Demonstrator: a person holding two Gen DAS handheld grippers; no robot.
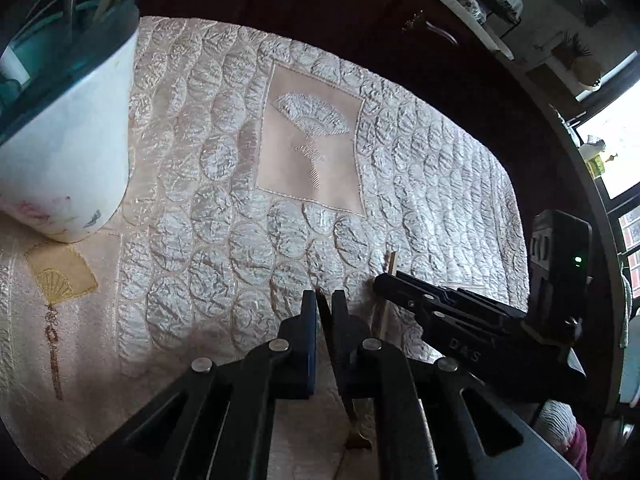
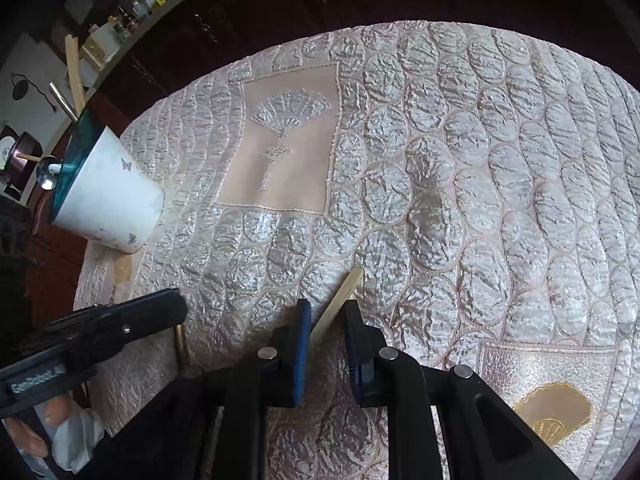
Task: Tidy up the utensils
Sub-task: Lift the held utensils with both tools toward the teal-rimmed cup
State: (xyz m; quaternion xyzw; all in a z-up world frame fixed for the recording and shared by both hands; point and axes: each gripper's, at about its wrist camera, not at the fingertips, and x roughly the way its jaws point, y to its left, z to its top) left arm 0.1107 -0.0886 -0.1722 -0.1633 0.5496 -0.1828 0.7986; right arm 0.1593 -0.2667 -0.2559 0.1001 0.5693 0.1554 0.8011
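Note:
My left gripper (image 1: 324, 300) is shut on a thin dark stick (image 1: 334, 352) whose brass-coloured end points back toward the camera. In the right wrist view the left gripper (image 2: 176, 300) comes in from the left, with the thin stick (image 2: 181, 344) hanging below its tip. My right gripper (image 2: 327, 308) is shut on a flat wooden stick (image 2: 343, 292) that slants up to the right. From the left wrist view, the right gripper (image 1: 384, 280) is close on the right, the wooden stick (image 1: 391, 264) poking above it. A white cup (image 1: 60, 160) with a teal rim stands far left.
The white cup (image 2: 108, 196) holds a wooden stick (image 2: 74, 76) and metal utensils. A cream quilted cloth (image 2: 480, 160) with fan embroidery covers the round table. Dark wooden furniture (image 1: 400, 8) stands behind the table. A hand (image 2: 28, 436) grips the left tool at bottom left.

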